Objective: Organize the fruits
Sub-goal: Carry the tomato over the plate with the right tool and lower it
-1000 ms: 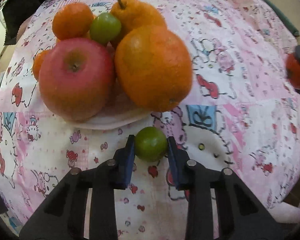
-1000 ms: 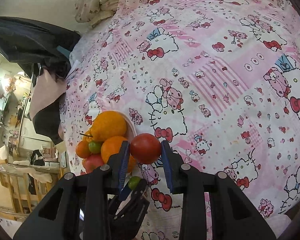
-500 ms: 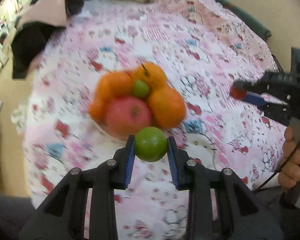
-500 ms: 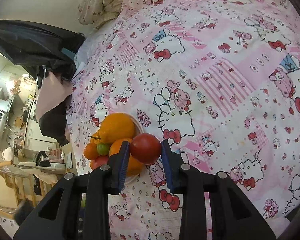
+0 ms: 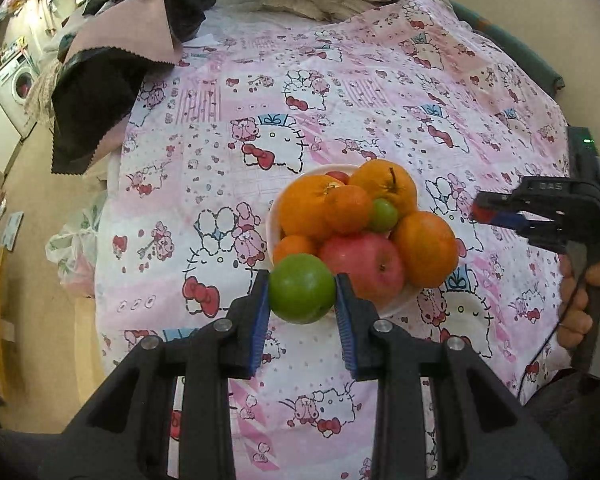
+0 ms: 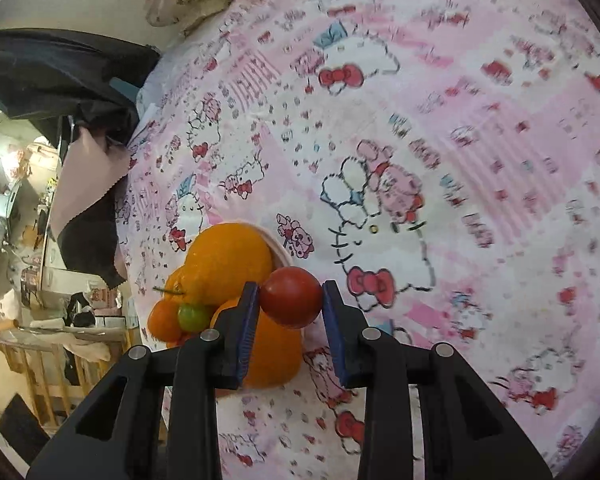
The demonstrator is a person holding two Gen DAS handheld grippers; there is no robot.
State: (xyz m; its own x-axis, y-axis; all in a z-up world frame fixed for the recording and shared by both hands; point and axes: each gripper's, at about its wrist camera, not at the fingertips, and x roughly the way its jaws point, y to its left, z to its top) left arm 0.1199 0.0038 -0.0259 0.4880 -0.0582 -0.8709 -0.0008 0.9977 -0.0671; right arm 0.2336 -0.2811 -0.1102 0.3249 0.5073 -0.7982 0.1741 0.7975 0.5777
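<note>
Left wrist view: left tongs point(image 5: 302, 294) clamped tight on a green fruit point(image 5: 301, 293), pads pressed to both its sides, held in the air. Vs. a sec ago the camera is much higher and further back: the plate point(image 5: 396, 300) of fruit filled the frame then, now it sits small, just beyond the tips and a bit to the right. The pile on it: oranges point(image 5: 426, 249), a red apple point(image 5: 362, 266), a small green fruit point(image 5: 383, 214). The plate rests on a pink cartoon-print bedsheet point(image 5: 340, 100), so it's a bed, not a desk. At the right edge, the right tongs point(image 5: 485, 213) come in w/ a hand point(image 5: 576, 300) on the grip and something red at the tips.

Right wrist view: right tongs point(image 6: 291, 297) closed snug on a red tomato-like fruit point(image 6: 291, 296), no gap at the pads. The plate point(image 6: 278, 249) and its oranges point(image 6: 230, 258) sit just left of and behind the tips, closer and larger than half a sec ago; sheet point(image 6: 440, 120) is motion-blurred.

Meaning, as I read it: both pieces are off the sheet and in carry, the red one closing on the plate, the green one lifted clear and waiting its turn. Pile is already heaped, so a roll-off on release looks like the risk.
</note>
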